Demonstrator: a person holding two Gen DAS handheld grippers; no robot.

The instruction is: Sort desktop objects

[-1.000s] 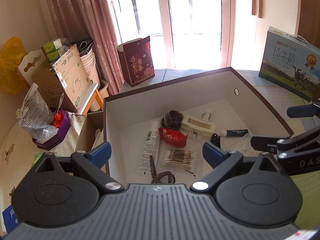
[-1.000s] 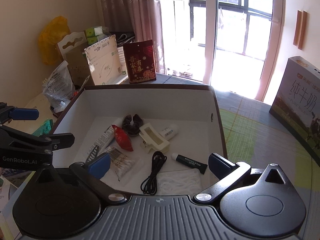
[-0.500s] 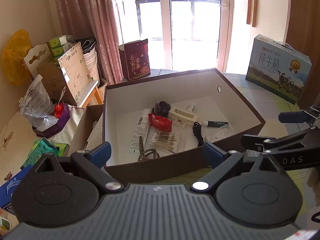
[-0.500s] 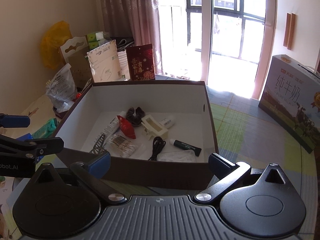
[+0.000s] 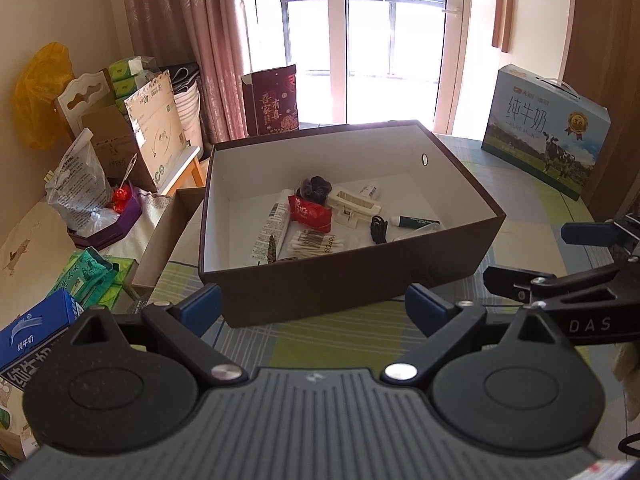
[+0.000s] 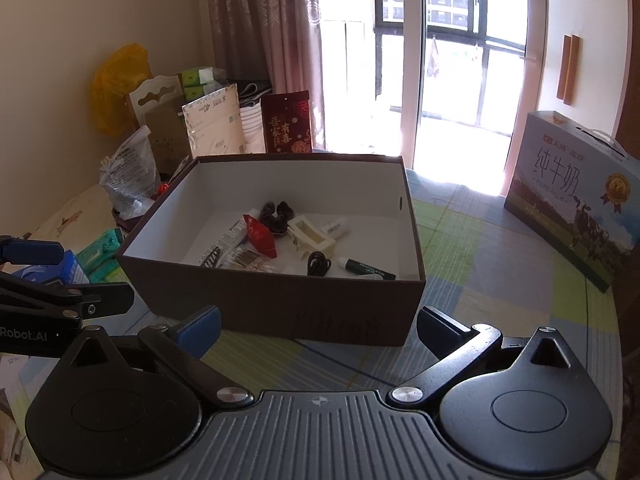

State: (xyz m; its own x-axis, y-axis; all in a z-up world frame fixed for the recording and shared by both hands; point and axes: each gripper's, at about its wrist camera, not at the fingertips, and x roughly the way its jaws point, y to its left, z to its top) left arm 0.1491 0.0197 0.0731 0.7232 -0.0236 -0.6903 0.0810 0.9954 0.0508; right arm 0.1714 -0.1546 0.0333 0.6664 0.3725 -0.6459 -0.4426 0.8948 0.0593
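A: What does the figure show, from largest to smallest?

B: A table (image 5: 340, 344) with a checked cloth carries an open brown box (image 5: 360, 288). To the right stands a milk carton (image 5: 548, 136), well apart from the box. Both grippers hang in front of the box's near wall, outside it.

A: Where are the things to be sorted?

B: All that show lie on the box floor, in a loose group toward the left and middle: a white tube (image 5: 272, 228), a cream clip (image 5: 354, 204), a swab pack (image 5: 316, 242), a red packet (image 5: 310, 213), a dark scrunchie (image 5: 316, 186), a black cable (image 5: 378, 229), a green lip balm (image 5: 416, 222) and a small white bottle (image 5: 370, 191). Several touch or overlap.

A: State of the jaws?

B: The left gripper (image 5: 312, 306) and the right gripper (image 6: 318, 324) both stand with jaws wide and nothing between them.

A: How far along is the task?

B: Judged from this view, collecting appears done or nearly so: no loose small items show on the cloth around the box. What may remain, if the task asks it, is ordering the heap inside. The near edge of the table is hidden behind the gripper bodies, so leftovers there cannot be ruled out.
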